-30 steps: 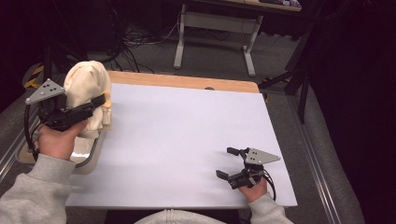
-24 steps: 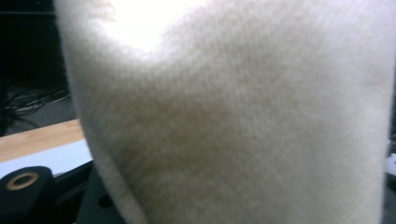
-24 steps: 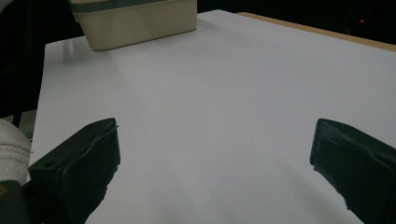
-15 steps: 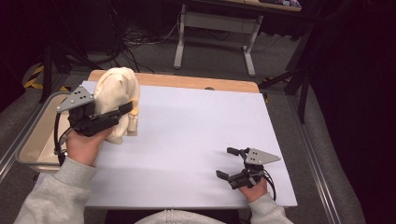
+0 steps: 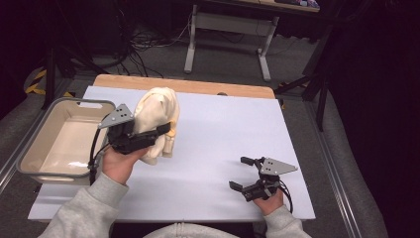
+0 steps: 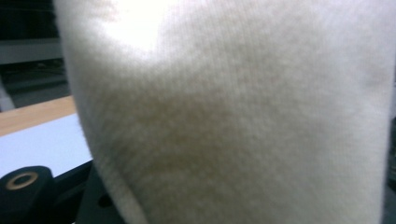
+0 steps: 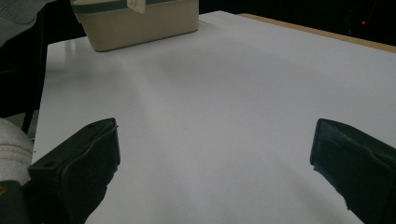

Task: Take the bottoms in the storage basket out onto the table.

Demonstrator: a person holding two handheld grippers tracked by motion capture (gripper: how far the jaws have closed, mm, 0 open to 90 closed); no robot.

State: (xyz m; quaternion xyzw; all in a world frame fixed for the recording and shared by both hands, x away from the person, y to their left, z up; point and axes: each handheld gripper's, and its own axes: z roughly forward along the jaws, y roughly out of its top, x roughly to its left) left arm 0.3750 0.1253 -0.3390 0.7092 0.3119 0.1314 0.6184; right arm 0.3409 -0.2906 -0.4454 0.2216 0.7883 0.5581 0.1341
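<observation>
Pinching a soft cream knitted cloth (image 5: 154, 119), the left hand-held gripper (image 5: 143, 139) hovers above the matte white table (image 5: 223, 134).

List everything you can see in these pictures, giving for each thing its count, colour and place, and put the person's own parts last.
Cloth bundle: one, cream, held above the sheet's left part.
Bin: one, beige with grey rim, at the table's left edge.
Sheet: one, white, covering the table.
Table: one, wooden, its far edge showing past the sheet.
Desk frame: one, pale grey, on the floor beyond.
Left gripper: one, black, shut on the cloth bundle.
Right gripper: one, black, open, low over the sheet's near right.
Sleeves: two, grey, bottom edge.
</observation>
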